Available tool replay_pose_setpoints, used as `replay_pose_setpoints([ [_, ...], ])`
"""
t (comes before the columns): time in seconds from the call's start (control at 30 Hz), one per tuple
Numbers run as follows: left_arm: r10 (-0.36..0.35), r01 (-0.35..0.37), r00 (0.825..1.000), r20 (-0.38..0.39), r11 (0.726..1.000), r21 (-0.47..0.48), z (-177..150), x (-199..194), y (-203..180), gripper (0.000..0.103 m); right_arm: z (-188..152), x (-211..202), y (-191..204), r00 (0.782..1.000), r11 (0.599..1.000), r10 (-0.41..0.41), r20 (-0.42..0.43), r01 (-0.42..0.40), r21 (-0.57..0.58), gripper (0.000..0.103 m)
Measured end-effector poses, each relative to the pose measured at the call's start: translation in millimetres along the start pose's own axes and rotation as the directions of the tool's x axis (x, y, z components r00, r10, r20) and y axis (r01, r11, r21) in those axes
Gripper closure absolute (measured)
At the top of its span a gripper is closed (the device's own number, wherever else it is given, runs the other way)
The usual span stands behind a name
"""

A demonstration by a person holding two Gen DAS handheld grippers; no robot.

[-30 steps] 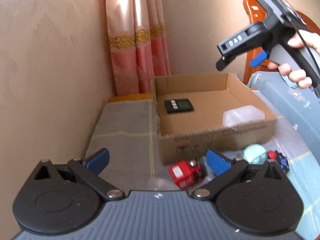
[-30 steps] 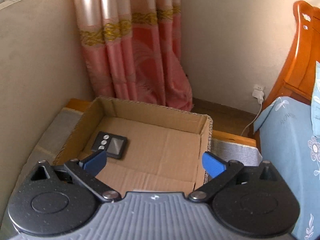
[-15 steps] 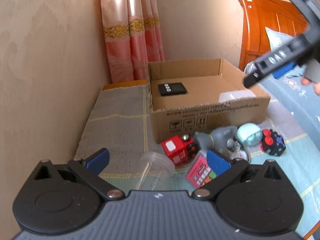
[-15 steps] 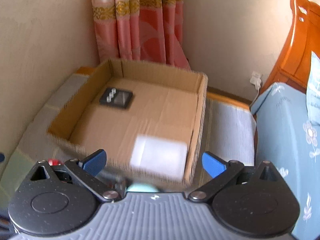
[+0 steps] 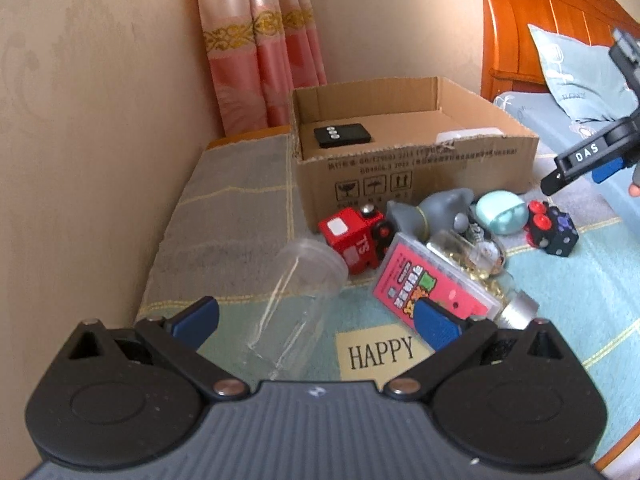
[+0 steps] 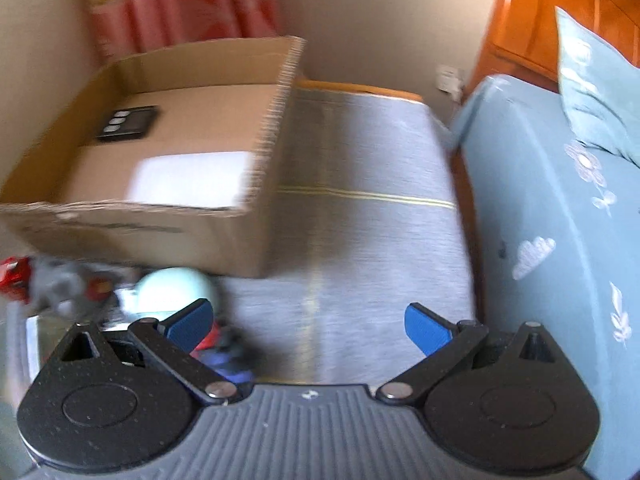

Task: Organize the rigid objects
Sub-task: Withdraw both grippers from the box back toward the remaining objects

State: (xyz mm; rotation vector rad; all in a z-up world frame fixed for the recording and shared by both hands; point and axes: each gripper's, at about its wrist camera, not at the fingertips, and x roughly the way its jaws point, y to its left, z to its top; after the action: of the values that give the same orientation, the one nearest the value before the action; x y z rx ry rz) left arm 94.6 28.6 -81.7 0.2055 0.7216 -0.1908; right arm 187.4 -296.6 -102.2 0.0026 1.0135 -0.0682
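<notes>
The cardboard box (image 5: 416, 168) sits on a grey and blue mat (image 5: 236, 216), close to a pink curtain (image 5: 260, 44). Inside the box, a flat black gadget with three buttons (image 5: 342, 135) lies in the back left corner. A pale white thing (image 5: 452, 137) lies inside by the front wall; it is too blurry to name.

The rest of the toys lie in a heap on the mat, just in front of the box. A red toy truck (image 5: 354, 240) is nearest the box's front left corner. Beside it is a grey rubber toy (image 5: 436, 210), then a pale green ball (image 5: 500, 212), then a black cube with red knobs (image 5: 552, 230), which is nearest the box's front right corner. A pink card box (image 5: 432, 284) and a small glass jar of gold bits (image 5: 480, 268) lie a little farther out from the box. A clear plastic cup (image 5: 304, 292) lies on its side, farther out still.

The left tool (image 5: 316, 322) hangs over the clear cup with its blue tips spread wide, holding nothing. The right tool (image 6: 310, 322) is over bare mat to the right of the box, spread wide too and holding nothing. Its picture is blurry.
</notes>
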Motion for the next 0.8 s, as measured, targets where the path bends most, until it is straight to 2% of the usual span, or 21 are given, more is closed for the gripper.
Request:
replay_pose_setpoints([
  [0.13,-0.005,0.005,1.000,-0.010,1.000,0.020,-5.6,4.4,-2.9,0.001,2.5,23.5,-15.5,0.998,0.998,-0.055,-0.030,0.056,0.019,0.000],
  [0.27,0.008,-0.007,0.999,-0.038,1.000,0.022,-13.6,9.8,-0.1,0.001,-1.9,31.2,-18.4,0.998,1.000,-0.003,-0.058,0.005,0.029,0.000],
  [0.53,0.060,-0.060,0.995,-0.083,0.998,-0.004,-24.4,16.7,16.6,0.001,-26.0,18.2,2.5,0.995,0.997,0.051,-0.088,-0.056,-0.058,0.000],
  [0.8,0.156,-0.160,0.981,-0.119,0.987,-0.027,-33.9,21.6,46.1,0.001,-47.6,-3.0,18.2,0.995,0.990,0.076,-0.070,-0.084,-0.113,0.000],
])
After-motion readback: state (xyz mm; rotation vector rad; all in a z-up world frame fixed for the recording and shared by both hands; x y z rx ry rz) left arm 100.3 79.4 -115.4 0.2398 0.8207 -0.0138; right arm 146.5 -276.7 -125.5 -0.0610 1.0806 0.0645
